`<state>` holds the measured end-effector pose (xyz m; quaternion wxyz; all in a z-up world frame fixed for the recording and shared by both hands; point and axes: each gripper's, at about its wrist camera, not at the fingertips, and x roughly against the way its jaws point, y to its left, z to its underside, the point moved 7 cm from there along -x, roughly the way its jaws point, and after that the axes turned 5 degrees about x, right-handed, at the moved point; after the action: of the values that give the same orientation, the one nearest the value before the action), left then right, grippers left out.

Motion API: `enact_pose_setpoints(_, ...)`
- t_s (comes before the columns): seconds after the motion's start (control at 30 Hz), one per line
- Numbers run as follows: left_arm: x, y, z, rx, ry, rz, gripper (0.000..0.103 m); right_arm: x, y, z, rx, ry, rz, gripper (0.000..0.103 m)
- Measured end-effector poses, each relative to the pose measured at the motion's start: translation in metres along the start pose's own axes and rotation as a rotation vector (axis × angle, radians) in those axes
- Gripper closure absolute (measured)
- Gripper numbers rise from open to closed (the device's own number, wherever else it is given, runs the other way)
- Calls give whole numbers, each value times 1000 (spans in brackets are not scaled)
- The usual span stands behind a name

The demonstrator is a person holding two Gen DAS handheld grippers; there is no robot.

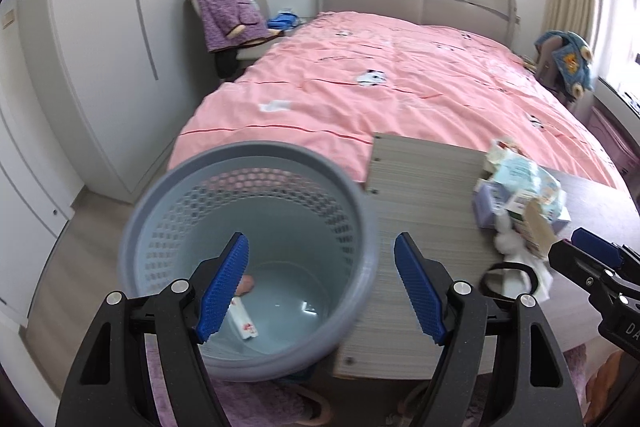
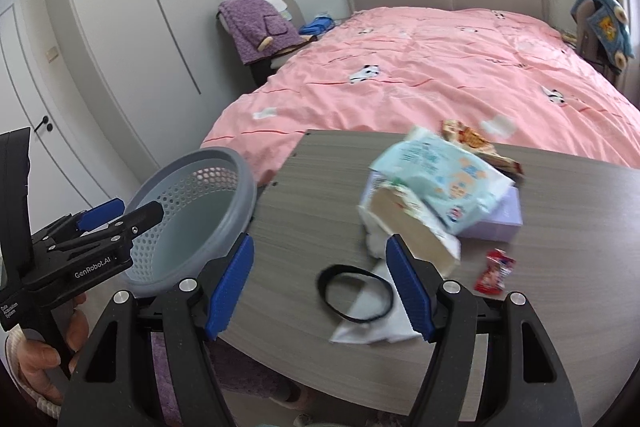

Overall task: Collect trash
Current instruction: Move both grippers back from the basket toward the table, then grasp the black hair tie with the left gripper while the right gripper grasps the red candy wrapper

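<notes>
A grey perforated waste basket (image 1: 168, 227) stands beside the wooden table (image 1: 424, 203), with a small wrapper (image 1: 244, 319) at its bottom. My left gripper (image 1: 322, 291) is open and empty above the basket's rim; it also shows in the right wrist view (image 2: 136, 217). My right gripper (image 2: 320, 283) is open and empty over the table (image 2: 304, 187), just before a black hair band (image 2: 352, 293) on a white tissue (image 2: 372, 327). A pile of packets (image 2: 436, 183), a cream carton (image 2: 412, 231) and a red wrapper (image 2: 494, 271) lie beyond.
A bed with a pink cover (image 2: 420, 75) lies behind the table. White wardrobes (image 1: 100, 39) line the left wall. A chair with a purple cloth (image 1: 228, 15) stands by the bed. A purple rug (image 1: 248, 403) is under the table.
</notes>
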<state>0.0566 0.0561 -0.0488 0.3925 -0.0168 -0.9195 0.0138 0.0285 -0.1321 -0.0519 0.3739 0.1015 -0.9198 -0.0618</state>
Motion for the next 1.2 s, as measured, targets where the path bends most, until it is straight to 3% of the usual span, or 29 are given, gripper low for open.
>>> enact_pose_setpoints(0.4, -19, -72, 21, -111, 64, 86, 31, 15, -72, 39, -95, 46, 100, 36)
enact_pose_setpoints(0.73, -36, -110, 39, -156, 142, 164, 31, 17, -97, 56, -142, 59, 108, 36)
enact_pose_setpoints(1.2, -65, -133, 52, -213, 178, 129, 31, 14, -110, 63, -174, 56, 95, 36)
